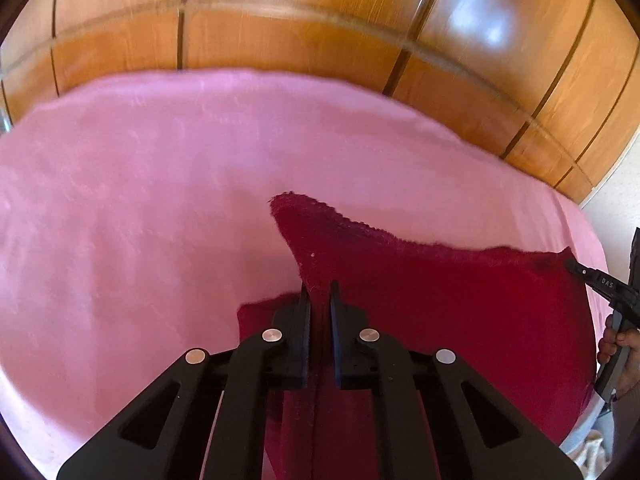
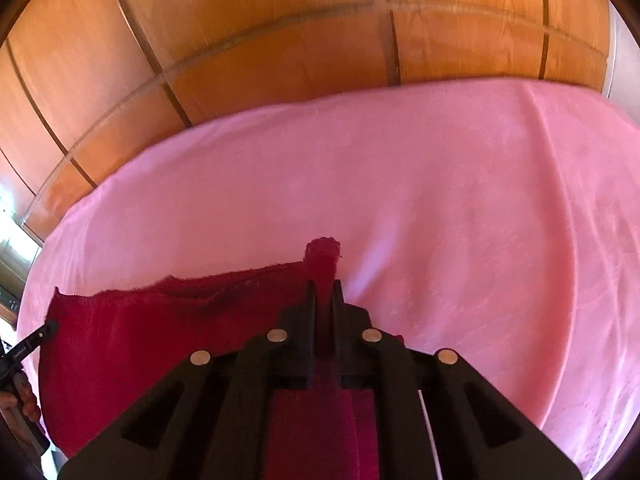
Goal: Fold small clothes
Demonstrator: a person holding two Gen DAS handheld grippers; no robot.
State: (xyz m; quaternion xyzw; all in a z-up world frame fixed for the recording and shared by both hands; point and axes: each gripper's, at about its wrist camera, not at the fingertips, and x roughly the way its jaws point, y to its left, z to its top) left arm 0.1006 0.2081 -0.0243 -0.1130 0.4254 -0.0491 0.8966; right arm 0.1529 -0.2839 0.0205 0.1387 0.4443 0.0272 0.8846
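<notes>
A dark red cloth (image 1: 440, 300) hangs stretched between my two grippers above a pink bedsheet (image 1: 140, 200). My left gripper (image 1: 319, 292) is shut on one top corner of the cloth. My right gripper (image 2: 324, 292) is shut on the other corner, which pokes up between its fingers. The cloth (image 2: 160, 340) spans to the left in the right wrist view. The right gripper's fingers (image 1: 600, 280) show at the far right of the left wrist view, and the left gripper's fingers (image 2: 32, 344) at the far left of the right wrist view.
The pink sheet (image 2: 440, 200) covers the bed ahead of both grippers. A wooden panelled wall (image 1: 320, 32) stands behind the bed. A white wall strip (image 1: 624, 184) shows at the right.
</notes>
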